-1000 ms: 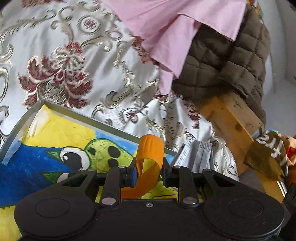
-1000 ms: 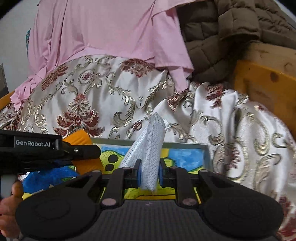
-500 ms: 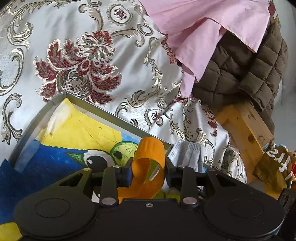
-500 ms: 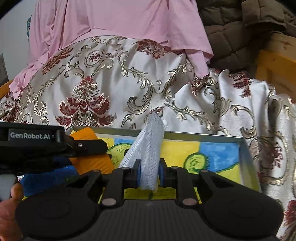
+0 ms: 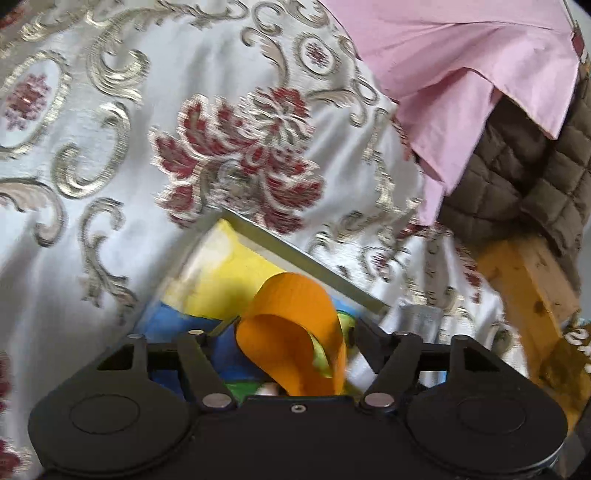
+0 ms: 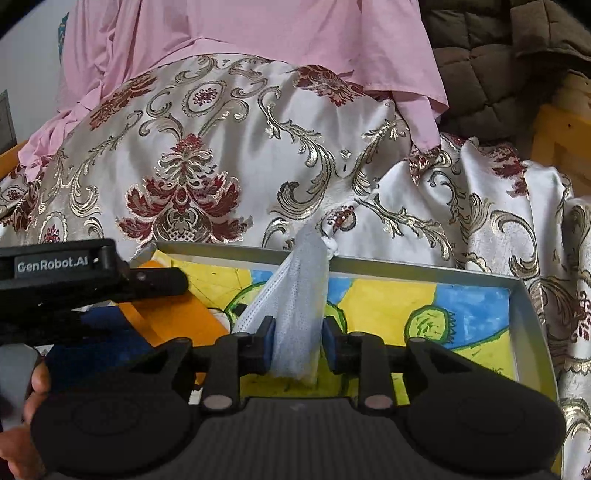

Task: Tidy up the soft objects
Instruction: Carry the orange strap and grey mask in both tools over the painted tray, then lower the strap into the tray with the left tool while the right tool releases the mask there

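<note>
A grey-rimmed tray (image 6: 406, 264) with a yellow, blue and green cartoon picture lies on the embroidered bedspread; its rim also shows in the left wrist view (image 5: 295, 254). My left gripper (image 5: 284, 338) is open, its jaws wide apart, with a curled orange band (image 5: 295, 325) loose between them over the tray's left part. The band also shows in the right wrist view (image 6: 173, 317) under the left gripper's finger (image 6: 147, 280). My right gripper (image 6: 297, 341) is shut on a white mesh face mask (image 6: 295, 306), held upright above the tray's middle.
A pink cloth (image 6: 258, 33) and a brown quilted jacket (image 5: 517, 177) lie at the back. A wooden bed frame (image 5: 524, 277) is at the right. A grey folded mask (image 5: 421, 317) lies past the tray's corner. White, gold and red bedspread (image 6: 221, 166) surrounds the tray.
My left gripper's jaws have spread wide and let go of the orange band. Both grippers have moved forward and down over the tray. The right keeps its hold on the mask.
</note>
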Demonstrator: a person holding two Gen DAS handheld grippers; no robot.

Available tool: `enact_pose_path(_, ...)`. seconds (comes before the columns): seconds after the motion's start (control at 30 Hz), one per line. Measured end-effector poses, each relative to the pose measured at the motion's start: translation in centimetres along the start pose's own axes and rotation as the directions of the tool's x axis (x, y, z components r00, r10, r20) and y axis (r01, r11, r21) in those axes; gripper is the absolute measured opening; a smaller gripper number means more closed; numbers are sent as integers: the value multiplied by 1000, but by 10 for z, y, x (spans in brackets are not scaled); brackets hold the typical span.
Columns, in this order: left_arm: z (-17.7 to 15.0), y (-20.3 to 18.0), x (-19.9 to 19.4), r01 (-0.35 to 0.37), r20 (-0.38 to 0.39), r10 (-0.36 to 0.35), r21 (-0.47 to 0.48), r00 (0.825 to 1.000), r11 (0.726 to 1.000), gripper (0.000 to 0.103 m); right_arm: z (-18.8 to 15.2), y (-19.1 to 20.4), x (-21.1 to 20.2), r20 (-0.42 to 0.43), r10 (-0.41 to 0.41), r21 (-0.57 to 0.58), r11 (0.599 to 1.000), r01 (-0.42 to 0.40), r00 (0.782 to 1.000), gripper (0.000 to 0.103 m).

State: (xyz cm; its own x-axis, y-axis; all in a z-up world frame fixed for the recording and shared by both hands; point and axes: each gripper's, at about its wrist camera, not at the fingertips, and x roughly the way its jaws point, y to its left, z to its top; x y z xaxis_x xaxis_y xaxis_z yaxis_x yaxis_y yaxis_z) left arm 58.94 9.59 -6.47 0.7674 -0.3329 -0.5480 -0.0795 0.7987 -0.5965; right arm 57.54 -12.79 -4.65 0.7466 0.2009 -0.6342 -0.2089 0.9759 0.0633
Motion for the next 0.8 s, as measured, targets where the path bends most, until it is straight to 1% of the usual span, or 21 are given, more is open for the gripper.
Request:
enact_pose_path(0.07, -2, 2, 0, 7, -4, -7, 19, 1000, 1000, 71, -1, 0, 1, -8, -3, 6, 1000, 3, 1000, 34)
enact_pose_path(0.13, -5, -1, 1, -5, -11, 5, 54, 1000, 999, 73, -3, 0, 2, -12, -5, 5, 1000, 5, 1000, 36)
enact_pose_path(0.2, -9, -5, 2, -13, -17, 14, 88, 1000, 996, 78, -4, 0, 2, -19, -8, 0, 1000, 8, 1000, 37)
enact_pose_path(0.27, -12, -6, 5, -4, -30, 7, 97, 1000, 995, 81, -6, -1, 0, -24, -8, 0, 1000, 8, 1000, 38)
enact_pose_path(0.3, -13, -7, 8, -8, -53, 13, 98, 999, 995, 82, -7, -2, -1, -27, -8, -1, 1000, 8, 1000, 38)
enact_pose_path(0.33, -15, -7, 9, -16, -58, 22, 104, 998, 994, 82, -7, -3, -3, -29, -8, -3, 1000, 8, 1000, 39)
enact_pose_path(0.43, -20, -11, 9, -39, -41, 46, 146, 998, 989, 83, -7, -6, -8, -34, -8, -5, 1000, 8, 999, 39)
enact_pose_path(0.6, -26, -19, 11, -82, -37, 94, 243, 995, 966, 83, -8, -11, -18, -29, -8, -17, 1000, 7, 1000, 40)
enact_pose_path(0.67, -27, -20, 10, -101, -35, 113, 250, 993, 963, 83, -8, -14, -23, -26, -9, -16, 1000, 8, 1000, 40)
enact_pose_path(0.8, -27, -21, 7, -113, -43, 126, 222, 991, 968, 83, -8, -18, -32, -20, -12, -15, 1000, 12, 1000, 41)
